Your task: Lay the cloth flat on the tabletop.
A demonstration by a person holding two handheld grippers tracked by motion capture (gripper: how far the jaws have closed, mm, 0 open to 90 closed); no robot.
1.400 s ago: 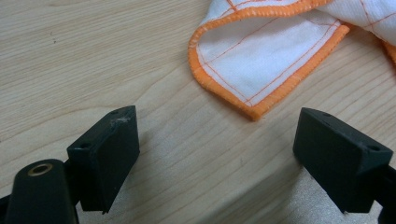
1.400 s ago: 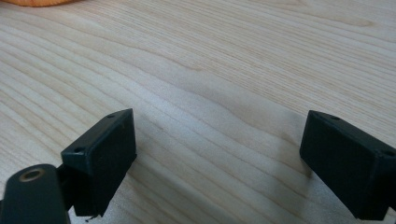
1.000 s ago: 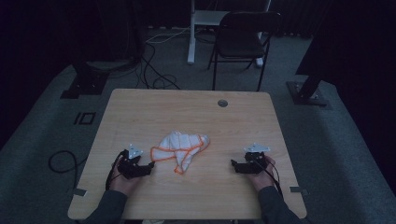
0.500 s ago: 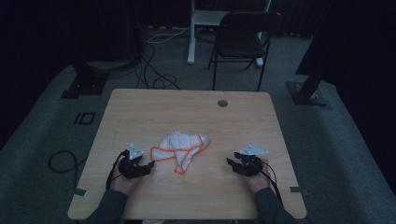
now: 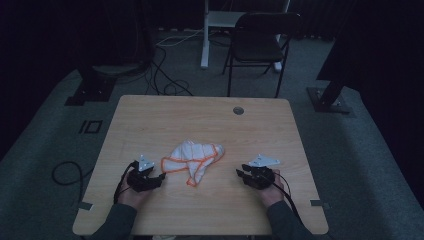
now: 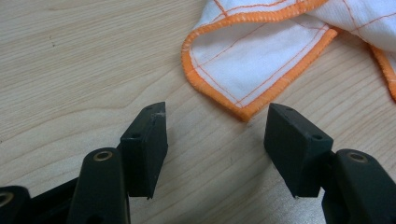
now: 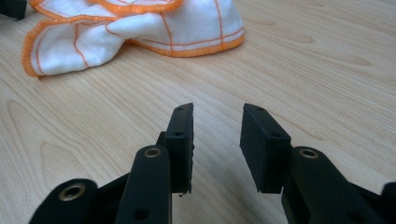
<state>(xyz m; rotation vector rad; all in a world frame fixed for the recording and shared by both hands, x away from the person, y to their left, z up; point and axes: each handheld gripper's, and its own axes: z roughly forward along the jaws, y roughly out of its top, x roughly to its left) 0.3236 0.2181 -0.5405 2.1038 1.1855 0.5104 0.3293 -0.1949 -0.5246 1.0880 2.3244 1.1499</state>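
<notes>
A crumpled white cloth with orange hem [image 5: 195,156] lies on the wooden table [image 5: 200,120], a little nearer than its middle. My left gripper [image 5: 161,176] rests on the table just left of the cloth. In the left gripper view a hemmed corner of the cloth [image 6: 252,60] lies just beyond my left gripper [image 6: 215,116]. Its jaws are open, have just been closing slightly, and have nothing between them. My right gripper [image 5: 240,173] sits to the right of the cloth and points at it. In the right gripper view the cloth [image 7: 140,28] lies well ahead of my right gripper [image 7: 217,112]. These jaws have just been closing, stand apart, and are empty.
A round cable hole [image 5: 238,110] sits near the table's far edge. Behind the table stand a dark folding chair [image 5: 260,45] and a white post [image 5: 205,35]. Cables [image 5: 167,85] trail over the grey floor, and stand bases [image 5: 87,92] flank the table.
My right gripper has slid left toward the cloth and its jaws have narrowed. The left gripper and the cloth have stayed in place.
</notes>
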